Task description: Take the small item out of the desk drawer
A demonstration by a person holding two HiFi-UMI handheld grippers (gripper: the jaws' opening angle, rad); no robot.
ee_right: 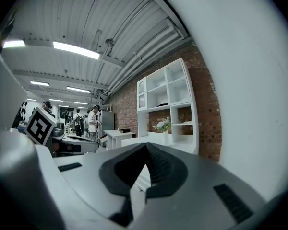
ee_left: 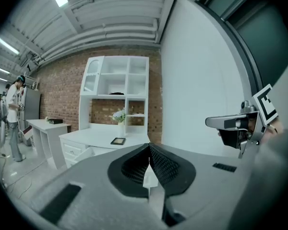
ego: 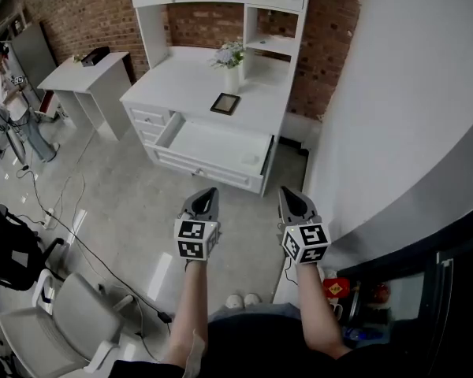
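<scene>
A white desk (ego: 181, 81) with a shelf unit on top stands across the floor, and its wide drawer (ego: 213, 144) is pulled open. A small pale item (ego: 250, 159) lies near the drawer's right end, too small to make out. My left gripper (ego: 211, 190) and right gripper (ego: 284, 190) hang side by side in the air, well short of the drawer. Both are shut with nothing between the jaws. The left gripper view shows its jaws (ee_left: 149, 145) closed to a point, aimed at the desk (ee_left: 103, 137). The right gripper view shows the same of its own jaws (ee_right: 146, 145).
A dark picture frame (ego: 225, 103) and a vase of flowers (ego: 232, 60) sit on the desk top. A second white table (ego: 91, 73) and a person (ego: 4, 85) are at the far left. A chair (ego: 71, 313) and floor cables (ego: 63, 219) lie at my left, a white partition (ego: 394, 93) at my right.
</scene>
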